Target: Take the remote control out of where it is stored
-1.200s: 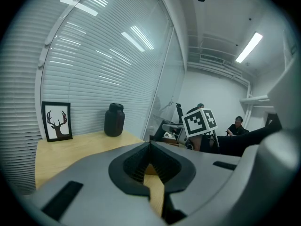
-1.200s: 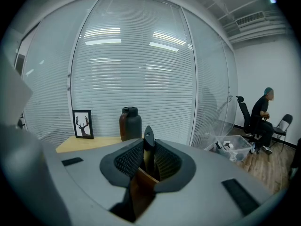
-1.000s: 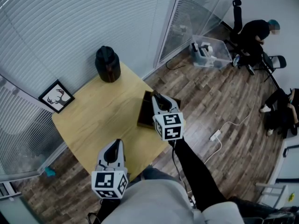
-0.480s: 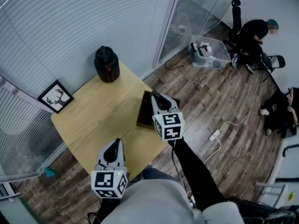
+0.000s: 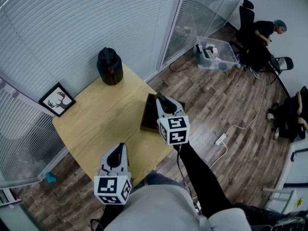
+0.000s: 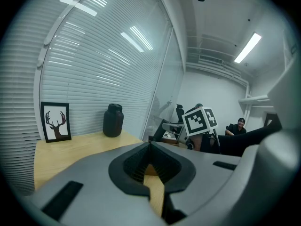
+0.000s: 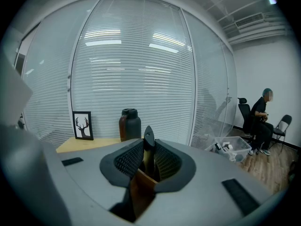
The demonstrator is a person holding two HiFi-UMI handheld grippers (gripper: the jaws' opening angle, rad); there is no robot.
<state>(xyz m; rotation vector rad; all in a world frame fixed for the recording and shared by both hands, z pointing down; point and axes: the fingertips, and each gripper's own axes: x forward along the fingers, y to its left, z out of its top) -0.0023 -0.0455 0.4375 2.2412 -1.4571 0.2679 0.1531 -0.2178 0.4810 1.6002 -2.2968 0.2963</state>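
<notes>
Right tongs [image 5: 162,101] stay clenched on the slim black remote control [image 7: 148,142], upright over the dark wooden box [image 5: 147,118]. Nothing has lifted; extraction is pending. Left tongs [image 5: 117,153], short of the box, are clenched empty.

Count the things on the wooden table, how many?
3: a deer picture at the left corner, a dark jar at the far corner, a dark box at the right edge. The right gripper grips a remote control at the box; more may hide inside.
</notes>
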